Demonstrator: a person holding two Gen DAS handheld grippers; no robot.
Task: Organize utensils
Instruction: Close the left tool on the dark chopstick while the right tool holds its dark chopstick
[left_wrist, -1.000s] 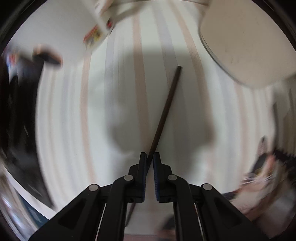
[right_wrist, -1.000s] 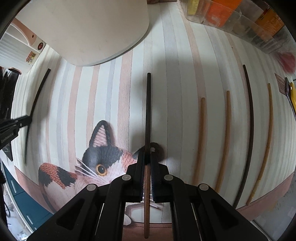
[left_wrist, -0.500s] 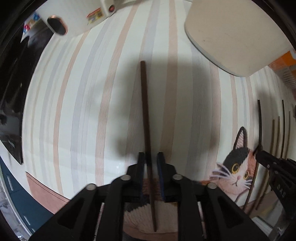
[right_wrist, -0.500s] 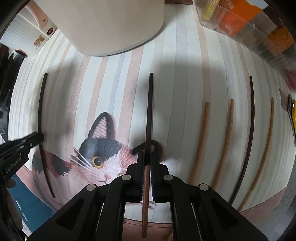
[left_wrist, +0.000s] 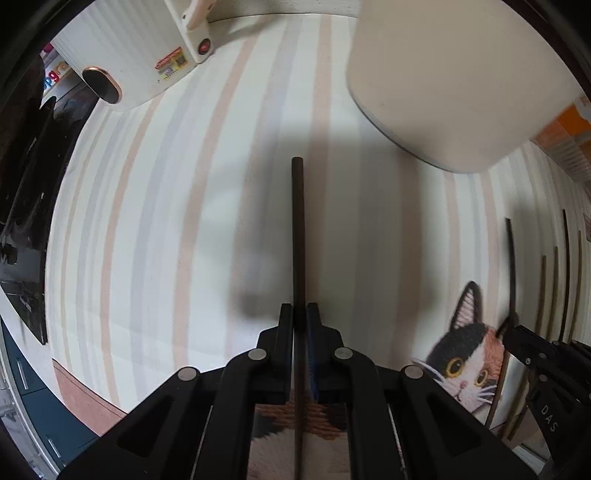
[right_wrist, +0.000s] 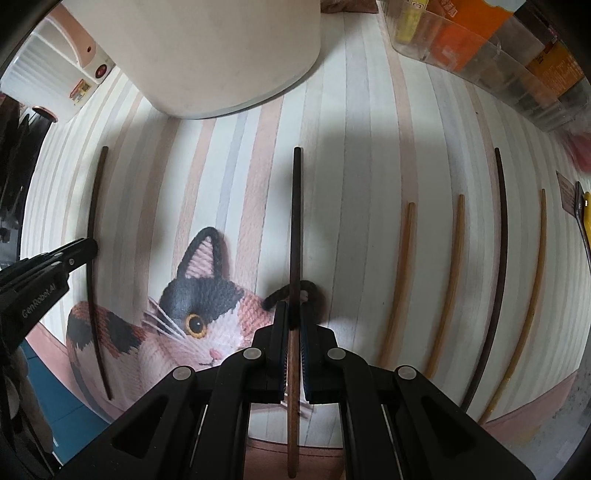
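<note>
Left gripper (left_wrist: 299, 314) clamps dark chopstick (left_wrist: 297, 236), right gripper (right_wrist: 294, 314) clamps second chopstick (right_wrist: 295, 221); both axes run toward frame top, parallel, well apart.

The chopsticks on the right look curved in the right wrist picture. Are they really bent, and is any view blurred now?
Right wrist view: fisheye distortion most likely bows the light chopsticks near the edge; the dark chopstick at centre looks straight. Left wrist view: sharp now, with a soft shadow on the striped mat.
</note>
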